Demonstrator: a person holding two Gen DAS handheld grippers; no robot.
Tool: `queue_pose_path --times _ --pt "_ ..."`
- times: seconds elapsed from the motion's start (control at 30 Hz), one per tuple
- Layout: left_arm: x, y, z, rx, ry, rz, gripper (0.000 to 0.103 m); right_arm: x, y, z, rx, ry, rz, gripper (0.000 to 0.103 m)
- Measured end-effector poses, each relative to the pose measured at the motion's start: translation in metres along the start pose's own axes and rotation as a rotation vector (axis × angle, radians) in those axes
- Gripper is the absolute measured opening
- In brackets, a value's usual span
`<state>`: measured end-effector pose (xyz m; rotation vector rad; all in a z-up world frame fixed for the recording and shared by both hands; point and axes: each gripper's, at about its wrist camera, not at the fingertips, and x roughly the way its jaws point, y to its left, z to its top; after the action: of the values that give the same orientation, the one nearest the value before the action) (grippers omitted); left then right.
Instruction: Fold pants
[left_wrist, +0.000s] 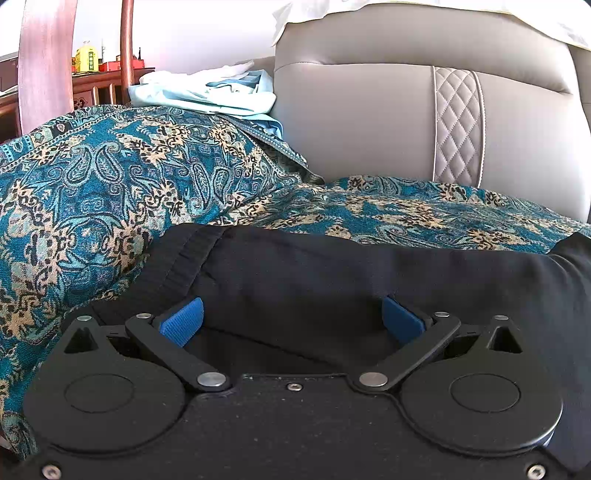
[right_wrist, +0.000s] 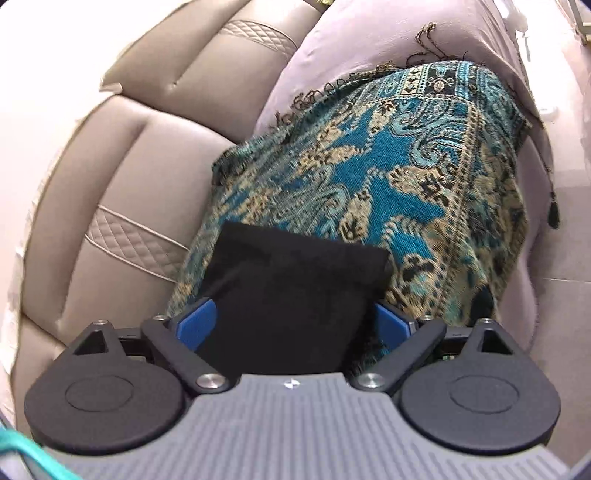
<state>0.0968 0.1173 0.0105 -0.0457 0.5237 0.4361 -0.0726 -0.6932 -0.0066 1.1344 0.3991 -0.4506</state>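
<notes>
- Pants (left_wrist: 332, 273): black, lying on the teal paisley throw (left_wrist: 110, 177) that covers the sofa (left_wrist: 369, 122) seat.
- We hold the left gripper (left_wrist: 291, 317) with jaws wide, the dark cloth bunched between the blue pads without being pinched.
- Our right gripper (right_wrist: 291, 321) also stands wide, a pant end (right_wrist: 291, 288) between its pads.

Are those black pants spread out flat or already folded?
Cannot tell for sure. The black pants lie fairly flat on the patterned throw, ribbed waistband showing.
</notes>
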Motion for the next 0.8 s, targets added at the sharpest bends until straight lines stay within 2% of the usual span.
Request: queue_pose_path --times 0.13,0.3,0.47,0.7,0.77,0.8 --pt "0.000 0.000 0.000 0.000 0.000 0.000 0.103 0.004 -0.006 0.004 0.022 -0.005 0.056 0.085" --pt "0.000 0.000 0.000 0.001 -0.001 0.002 0.103 0.012 -0.011 0.006 0.023 0.002 0.089 0.064" --pt "0.000 0.000 0.000 0.001 -0.002 0.002 0.103 0.021 -0.006 0.003 -0.014 0.055 0.136 0.063" --pt "0.000 0.000 0.000 0.001 -0.002 0.003 0.103 0.035 0.030 -0.004 -0.247 0.028 0.038 0.062" --pt "0.000 0.000 0.000 0.002 -0.003 0.004 0.103 0.037 0.037 -0.003 -0.290 0.015 0.008 0.056" --pt "0.000 0.000 0.000 0.002 -0.003 0.003 0.103 0.040 0.041 -0.003 -0.306 0.008 -0.014 0.044"
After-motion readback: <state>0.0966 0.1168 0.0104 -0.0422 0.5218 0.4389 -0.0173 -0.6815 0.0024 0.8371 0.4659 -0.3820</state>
